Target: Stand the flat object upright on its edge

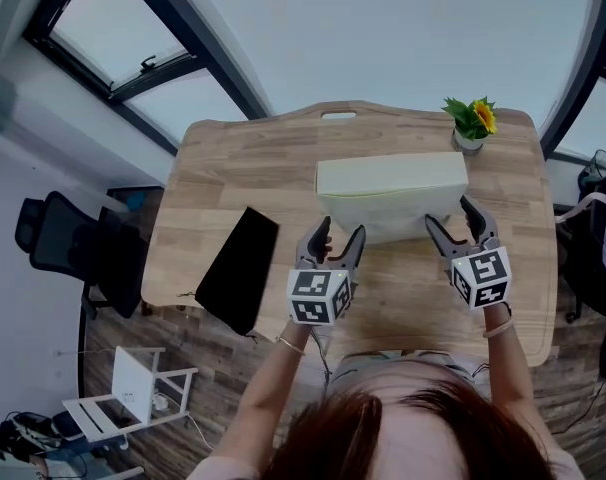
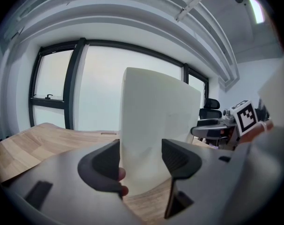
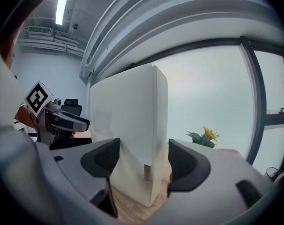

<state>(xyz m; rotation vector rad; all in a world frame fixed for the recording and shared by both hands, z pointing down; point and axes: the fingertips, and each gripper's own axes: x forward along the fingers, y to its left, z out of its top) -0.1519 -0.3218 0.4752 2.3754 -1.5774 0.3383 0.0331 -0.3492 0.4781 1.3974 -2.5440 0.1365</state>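
A thick cream slab [image 1: 393, 183] stands upright on its long edge in the middle of the wooden table [image 1: 253, 158]. My left gripper [image 1: 341, 233] is at the slab's near left corner, and in the left gripper view the slab [image 2: 156, 121] rises right behind the open jaws [image 2: 141, 161]. My right gripper [image 1: 451, 218] is at the near right corner. In the right gripper view the slab's end edge [image 3: 128, 125] stands between that gripper's open jaws [image 3: 138, 161], with a gap at the right pad. Neither gripper presses on the slab.
A flat black panel [image 1: 238, 268] lies on the table's left side and overhangs the near edge. A small potted yellow flower [image 1: 471, 123] stands at the far right corner. A black office chair [image 1: 58, 238] and a white stool [image 1: 133, 388] are on the floor to the left.
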